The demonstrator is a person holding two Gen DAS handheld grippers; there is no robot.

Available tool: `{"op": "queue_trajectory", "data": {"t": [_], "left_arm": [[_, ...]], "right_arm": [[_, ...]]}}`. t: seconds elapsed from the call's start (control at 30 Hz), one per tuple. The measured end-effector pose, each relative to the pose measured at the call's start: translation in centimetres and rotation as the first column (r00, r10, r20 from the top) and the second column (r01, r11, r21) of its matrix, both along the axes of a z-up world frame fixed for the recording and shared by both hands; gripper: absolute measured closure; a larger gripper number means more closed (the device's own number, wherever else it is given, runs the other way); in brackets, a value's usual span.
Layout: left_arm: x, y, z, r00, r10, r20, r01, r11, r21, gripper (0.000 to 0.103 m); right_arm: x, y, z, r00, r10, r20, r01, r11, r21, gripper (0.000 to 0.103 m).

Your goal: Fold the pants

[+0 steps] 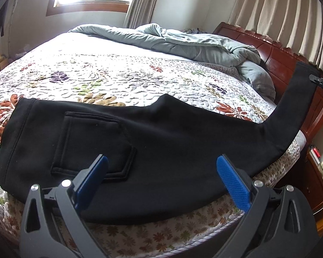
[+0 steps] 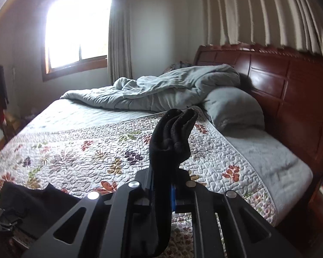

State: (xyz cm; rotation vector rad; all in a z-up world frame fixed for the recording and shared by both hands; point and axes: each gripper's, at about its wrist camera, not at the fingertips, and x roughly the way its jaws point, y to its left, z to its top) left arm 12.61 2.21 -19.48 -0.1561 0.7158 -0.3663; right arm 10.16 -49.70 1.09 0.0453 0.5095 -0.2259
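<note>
Black pants (image 1: 161, 137) lie folded lengthwise across the near edge of the bed, waistband at the left, back pocket (image 1: 92, 142) facing up. My left gripper (image 1: 161, 167) is open and empty just above the pants' middle, blue pads wide apart. The leg end rises off the bed at the right, held up by my right gripper (image 1: 316, 79). In the right wrist view my right gripper (image 2: 163, 185) is shut on the bunched cuffs of the pants (image 2: 172, 137), which stick up between its jaws. The rest of the pants (image 2: 32, 202) lies at the lower left.
The bed has a floral quilt (image 1: 118, 73). A crumpled grey duvet (image 1: 183, 40) and a pillow (image 2: 232, 107) lie toward the red wooden headboard (image 2: 280, 86). A nightstand (image 1: 316, 172) stands at the right. A window (image 2: 75, 30) and curtains are behind.
</note>
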Motion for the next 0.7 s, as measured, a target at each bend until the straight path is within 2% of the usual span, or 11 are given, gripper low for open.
{"op": "queue_trajectory", "data": {"t": [0.33,0.5,0.7], "left_arm": [[-0.1,1.3,0.2,1.0,0.002,-0.002,-0.003,0.999,-0.039,0.003],[0.0,1.7,0.2,1.0,-0.001,-0.006,0.001,0.999,-0.051,0.003],[0.1,2.3,0.2,1.0,-0.002,-0.01,0.001,0.998,-0.069,0.003]], "right_arm": [[1.7,7.2,-0.3,0.997,0.066,-0.038,-0.071,0.988,-0.138,0.092],[2.5,11.0,-0.9,0.992,0.105,-0.067,-0.118,0.969,-0.219,0.092],[3.4,14.7,-2.0,0.983,0.15,-0.103,-0.172,0.948,-0.267,0.093]]}}
